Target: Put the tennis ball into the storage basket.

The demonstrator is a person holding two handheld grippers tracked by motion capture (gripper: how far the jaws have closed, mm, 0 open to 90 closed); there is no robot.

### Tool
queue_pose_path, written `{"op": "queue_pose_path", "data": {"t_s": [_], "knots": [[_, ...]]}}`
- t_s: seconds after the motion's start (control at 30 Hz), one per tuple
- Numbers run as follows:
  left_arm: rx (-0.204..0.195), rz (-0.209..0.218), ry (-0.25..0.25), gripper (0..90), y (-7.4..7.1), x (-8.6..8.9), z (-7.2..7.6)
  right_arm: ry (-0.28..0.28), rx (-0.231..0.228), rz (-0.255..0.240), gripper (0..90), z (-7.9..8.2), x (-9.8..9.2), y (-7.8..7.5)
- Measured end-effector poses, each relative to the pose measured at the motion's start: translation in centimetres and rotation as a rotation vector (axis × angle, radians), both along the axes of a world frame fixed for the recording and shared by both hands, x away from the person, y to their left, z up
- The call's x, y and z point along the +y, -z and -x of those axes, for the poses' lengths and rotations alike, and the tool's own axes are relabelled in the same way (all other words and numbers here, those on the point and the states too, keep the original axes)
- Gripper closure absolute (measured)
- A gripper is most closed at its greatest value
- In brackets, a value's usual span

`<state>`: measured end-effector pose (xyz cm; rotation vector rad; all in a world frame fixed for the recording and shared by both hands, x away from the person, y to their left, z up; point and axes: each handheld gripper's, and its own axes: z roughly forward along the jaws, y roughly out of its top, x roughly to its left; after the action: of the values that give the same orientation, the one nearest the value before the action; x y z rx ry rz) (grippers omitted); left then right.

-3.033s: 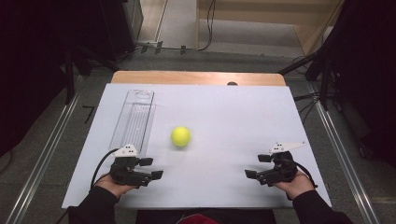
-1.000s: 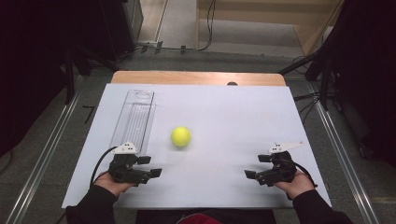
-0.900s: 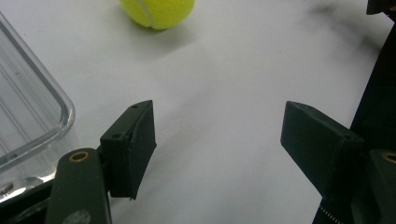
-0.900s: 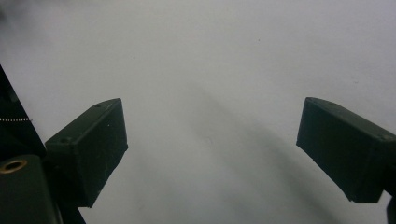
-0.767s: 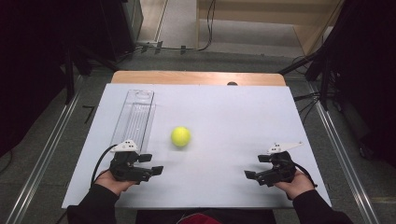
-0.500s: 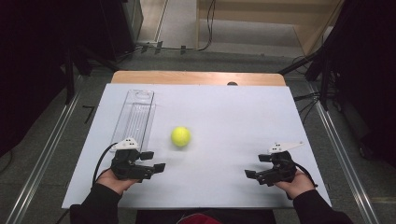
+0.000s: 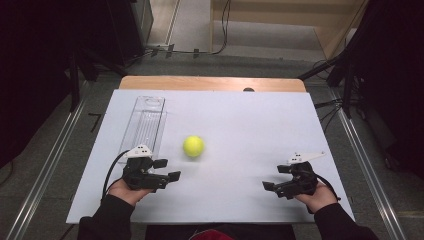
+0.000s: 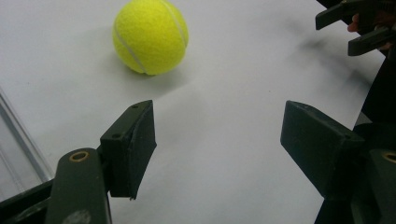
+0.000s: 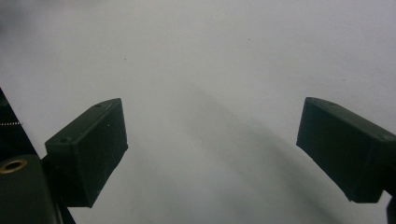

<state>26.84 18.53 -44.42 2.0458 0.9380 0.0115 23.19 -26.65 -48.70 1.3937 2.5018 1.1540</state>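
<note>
A yellow tennis ball [image 7: 193, 146] rests on the white board [image 7: 240, 115], a little left of its middle. My left gripper [image 7: 167, 169] is held low over the board, near and to the left of the ball, and points right. In the left gripper view its jaws [image 8: 217, 112] stand apart with only bare board between them, and the ball [image 8: 150, 37] lies ahead to the left. My right gripper [image 7: 274, 177] is at the front right and points left. Its jaws [image 9: 210, 107] are also apart over bare board.
A clear plastic tray [image 7: 145, 125] lies lengthwise along the board's left side, just beyond my left gripper. A wooden tabletop edge [image 7: 210, 83] shows behind the board. Metal rails run along both sides on the floor. The right gripper [image 8: 355, 28] appears far off in the left gripper view.
My left gripper has edged a little forward and right, closer to the ball. The ball and the right gripper have stayed where they were.
</note>
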Motion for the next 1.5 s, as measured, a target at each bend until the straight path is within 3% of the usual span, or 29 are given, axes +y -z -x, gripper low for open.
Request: {"op": "queue_pose_path", "data": {"t_s": [0.27,0.37,0.83,0.97,1.5], "knots": [[-0.008,0.001,0.001,27.2,-0.3,-0.6,-0.3,0.003,0.0,0.005,6.8,0.0,0.0,0.1],[-0.029,-0.016,0.004,27.3,-0.5,-0.6,-0.4,0.005,0.002,0.006,6.8,0.0,0.0,0.1],[-0.022,-0.02,0.01,25.2,-0.9,-1.2,-1.0,0.003,0.006,0.006,6.8,-0.1,0.0,0.1],[-0.003,-0.016,0.02,22.3,-0.9,-1.6,-1.3,0.004,0.007,0.005,6.8,-0.1,0.0,0.2],[-0.008,-0.034,0.046,18.2,-1.1,-3.3,-2.5,0.003,0.005,0.003,6.8,-0.1,0.0,0.1]]}}
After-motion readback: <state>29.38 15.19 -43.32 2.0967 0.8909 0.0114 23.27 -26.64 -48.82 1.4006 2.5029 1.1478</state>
